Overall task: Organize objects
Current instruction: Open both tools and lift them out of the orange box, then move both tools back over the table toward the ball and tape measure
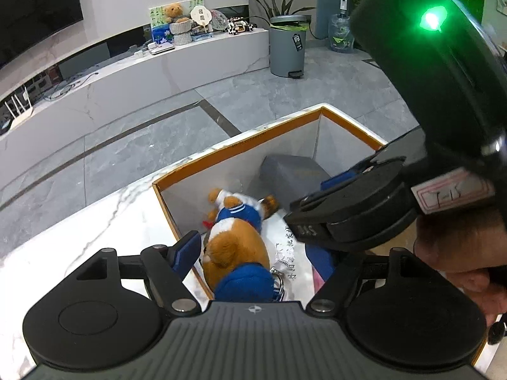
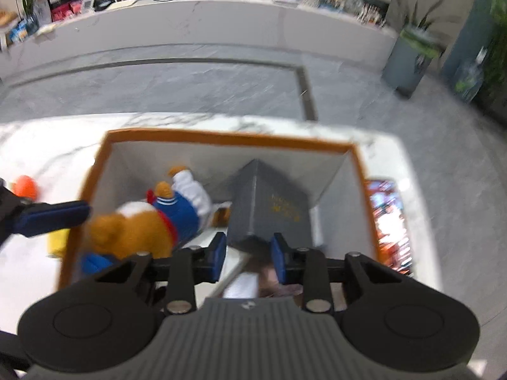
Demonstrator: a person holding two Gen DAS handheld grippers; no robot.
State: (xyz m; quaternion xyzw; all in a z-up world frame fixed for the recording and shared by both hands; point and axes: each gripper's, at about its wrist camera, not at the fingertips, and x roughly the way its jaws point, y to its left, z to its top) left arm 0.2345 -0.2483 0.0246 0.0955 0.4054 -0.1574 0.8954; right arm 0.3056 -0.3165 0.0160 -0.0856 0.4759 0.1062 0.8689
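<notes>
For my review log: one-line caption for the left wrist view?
Plush bear lying in orange-rimmed box beside grey box.

I see a fuzzy plush bear (image 1: 236,247) in knit cloth, a matt cardboard box (image 1: 240,141), a glossy marble-look tabletop (image 1: 79,237), matt black plastic gripper bodies.

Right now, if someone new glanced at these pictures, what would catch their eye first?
Most likely the plush bear in its blue and white outfit, lying on its side in the orange-rimmed box on the marble table. Next to it in the box stands a tilted grey box with gold lettering. In the left wrist view, a green light glows on the other gripper's body, top right.
</notes>
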